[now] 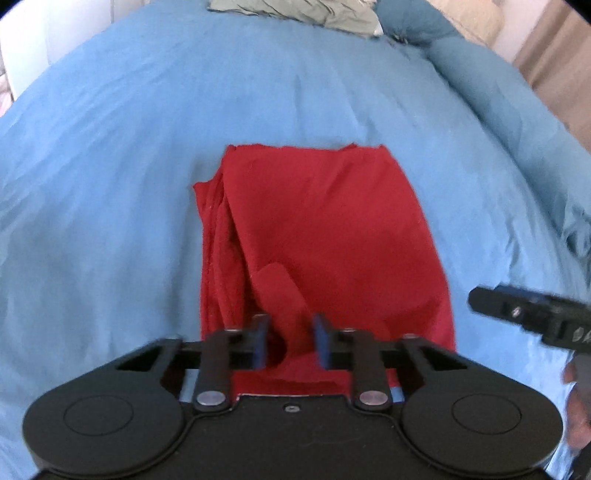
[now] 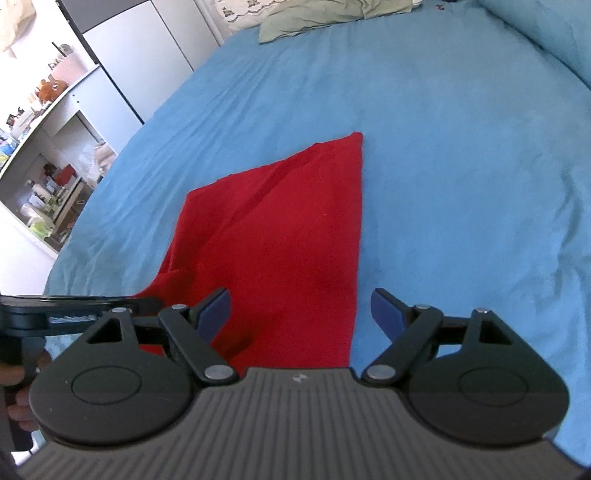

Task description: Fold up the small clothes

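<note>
Red garment (image 1: 317, 236) folded, flat on blue bed cover (image 1: 110, 184). Left tool (image 1: 290, 341) partly spread around a raised fold at the near edge; contact unclear. Right tool (image 2: 301, 314) spread wide above near right corner, holding nothing. Green cloth (image 2: 332, 14) at the far end.

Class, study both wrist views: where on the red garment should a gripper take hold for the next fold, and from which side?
Probably the near hem of the red garment, approached from the person's side. A raised flap stands there between the left gripper fingers, easier to pinch than the flat far edge. The right gripper is open over the near right edge.
</note>
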A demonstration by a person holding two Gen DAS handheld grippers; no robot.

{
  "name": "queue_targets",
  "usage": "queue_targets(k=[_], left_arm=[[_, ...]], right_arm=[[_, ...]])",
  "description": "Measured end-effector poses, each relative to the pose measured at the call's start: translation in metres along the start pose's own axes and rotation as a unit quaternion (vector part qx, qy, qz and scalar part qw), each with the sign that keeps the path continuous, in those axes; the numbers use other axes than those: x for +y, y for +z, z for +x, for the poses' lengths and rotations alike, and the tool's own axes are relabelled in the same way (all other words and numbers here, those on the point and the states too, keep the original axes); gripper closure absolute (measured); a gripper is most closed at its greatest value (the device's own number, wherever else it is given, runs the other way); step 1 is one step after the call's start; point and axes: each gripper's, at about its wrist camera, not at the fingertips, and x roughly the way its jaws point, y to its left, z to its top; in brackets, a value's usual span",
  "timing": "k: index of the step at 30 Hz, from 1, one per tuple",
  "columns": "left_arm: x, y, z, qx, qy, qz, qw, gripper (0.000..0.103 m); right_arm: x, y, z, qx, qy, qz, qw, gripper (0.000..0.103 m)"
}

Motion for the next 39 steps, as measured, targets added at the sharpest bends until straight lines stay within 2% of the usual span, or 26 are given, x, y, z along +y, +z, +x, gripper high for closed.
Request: queue_targets(k=[6, 11, 14, 20, 26, 29, 30, 32, 33, 34, 36, 39], left_arm=[[0.018, -0.006, -0.010, 0.003, 0.026, -0.004, 0.9997, 0.099], [0.021, -0.034, 0.022, 0.043, 0.061, 0.031, 0.9967, 0.099], [0.024, -0.046, 0.031, 0.035, 0.069, 0.019, 0.9968, 0.099], [0.012, -0.047, 0.041, 0.032, 0.096, 0.040, 0.9941, 0.098], [0.003, -0.043, 0.029, 0.030, 0.103, 0.065, 0.9921, 0.095], [-0.006, -0.035, 0.008, 0.021, 0.096, 0.073, 0.9925, 0.092], [-0.009, -0.032, 0.000, 0.014, 0.093, 0.077, 0.9926, 0.087], [-0.011, -0.022, -0.014, -0.003, 0.080, 0.075, 0.9939, 0.058], [-0.011, -0.016, -0.020, -0.015, 0.074, 0.072, 0.9945, 0.031], [-0.011, -0.010, -0.025, -0.027, 0.073, 0.069, 0.9946, 0.016], [-0.008, 0.002, -0.028, -0.048, 0.067, 0.061, 0.9947, 0.007], [0.005, 0.019, -0.011, -0.039, 0.051, 0.039, 0.9971, 0.007]], right_arm=[[0.002, 0.002, 0.001, -0.003, 0.013, -0.011, 1.000, 0.005], [-0.006, -0.006, 0.019, 0.021, 0.013, 0.000, 1.000, 0.005], [-0.009, -0.013, 0.032, 0.039, -0.007, -0.005, 0.999, 0.005], [-0.019, -0.037, 0.065, 0.090, -0.084, -0.071, 0.990, 0.006], [-0.011, -0.030, 0.064, 0.093, -0.088, -0.109, 0.986, 0.007], [-0.006, -0.022, 0.046, 0.074, -0.073, -0.120, 0.987, 0.006], [-0.005, -0.016, 0.037, 0.062, -0.060, -0.121, 0.989, 0.006], [-0.004, -0.004, 0.021, 0.046, -0.043, -0.118, 0.991, 0.005], [-0.004, 0.003, 0.014, 0.038, -0.036, -0.116, 0.992, 0.005], [-0.006, 0.008, 0.009, 0.033, -0.031, -0.113, 0.993, 0.005], [-0.009, 0.022, 0.004, 0.028, -0.022, -0.104, 0.994, 0.002], [-0.017, 0.036, 0.007, 0.033, 0.007, -0.077, 0.996, 0.000]])
